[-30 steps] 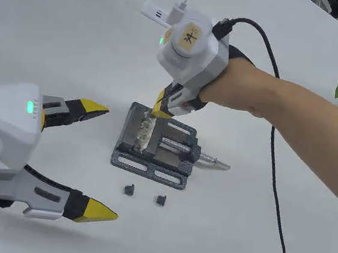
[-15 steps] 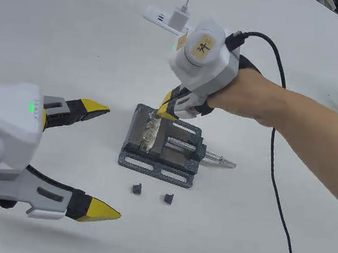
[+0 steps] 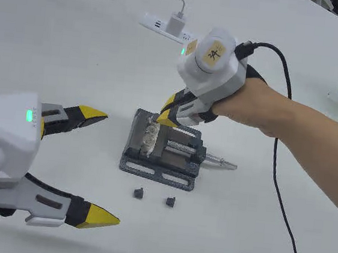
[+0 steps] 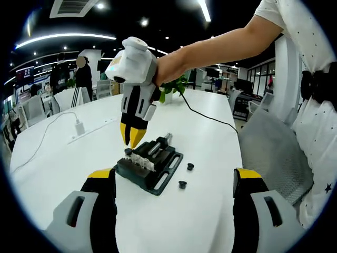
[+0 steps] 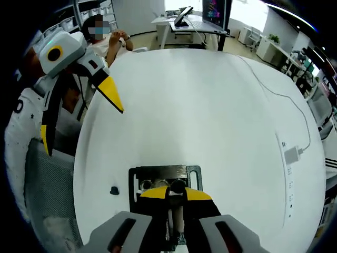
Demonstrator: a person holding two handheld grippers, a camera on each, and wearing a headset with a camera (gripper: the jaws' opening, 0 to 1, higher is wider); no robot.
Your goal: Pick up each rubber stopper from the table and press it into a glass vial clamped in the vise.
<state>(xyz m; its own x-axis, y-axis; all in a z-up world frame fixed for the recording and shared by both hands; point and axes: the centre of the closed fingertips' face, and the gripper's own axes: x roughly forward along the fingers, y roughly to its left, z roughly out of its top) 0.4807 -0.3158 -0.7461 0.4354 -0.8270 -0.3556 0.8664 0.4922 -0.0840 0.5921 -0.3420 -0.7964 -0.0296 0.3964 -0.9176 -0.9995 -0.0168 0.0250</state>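
Left tongs [image 3: 109,168] nearest, spread wide, empty. Beyond them stopper [image 3: 138,192] and second stopper [image 3: 169,201] lie loose on bench [image 3: 74,50], near vise [image 3: 159,169]. Likely light, soft, grippy; pinch across sides, plug end down. Vials [image 3: 150,135] clamped in vise: glass, fragile, count unclear. Right tongs [image 3: 161,118] pressed together just over third stopper [image 4: 128,151] atop vial. One power strip [image 3: 164,24] farthest.

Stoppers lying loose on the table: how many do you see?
2. Both lie on the table in front of the vise: one stopper left, another right. A third sits under the tips of the right gripper, at the vise.
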